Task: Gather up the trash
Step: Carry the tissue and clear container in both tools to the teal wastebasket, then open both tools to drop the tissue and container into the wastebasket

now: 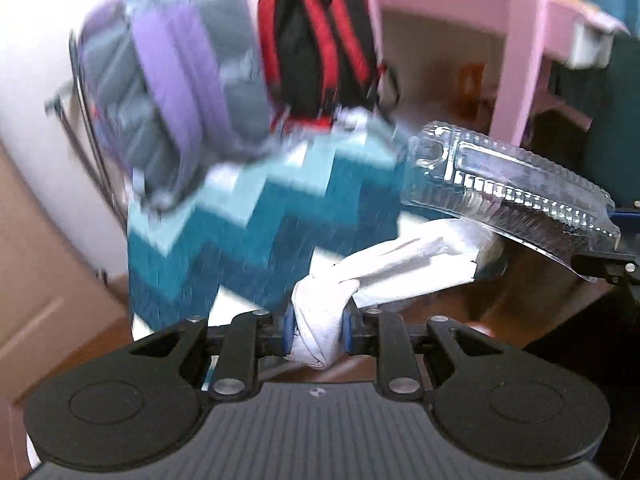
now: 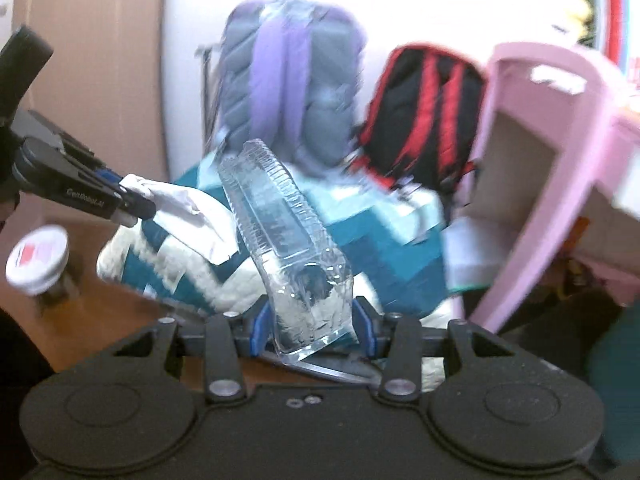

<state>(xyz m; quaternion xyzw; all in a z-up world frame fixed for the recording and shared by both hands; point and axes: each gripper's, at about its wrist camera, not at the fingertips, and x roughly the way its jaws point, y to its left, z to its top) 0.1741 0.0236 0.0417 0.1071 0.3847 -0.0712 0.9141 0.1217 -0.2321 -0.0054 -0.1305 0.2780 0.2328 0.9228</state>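
My left gripper [image 1: 318, 330] is shut on a crumpled white paper napkin [image 1: 384, 268], which trails off to the right in the left wrist view. The same napkin [image 2: 188, 208] hangs from the left gripper [image 2: 134, 206] at the left of the right wrist view. My right gripper [image 2: 314, 328] is shut on a clear plastic clamshell container [image 2: 276, 216] that sticks up and away from its blue pads. That container [image 1: 508, 184] also shows at the right of the left wrist view, held by the right gripper [image 1: 608, 268] at the frame's edge. Both are lifted above a brown wooden surface [image 2: 92, 320].
A teal and white zigzag blanket [image 1: 248, 216] lies ahead. A purple-grey backpack [image 1: 168, 80] and a black-red backpack [image 1: 320, 52] stand behind it against a white wall. A pink desk frame [image 1: 516, 52] rises at right. A white-lidded jar [image 2: 38, 260] stands at left.
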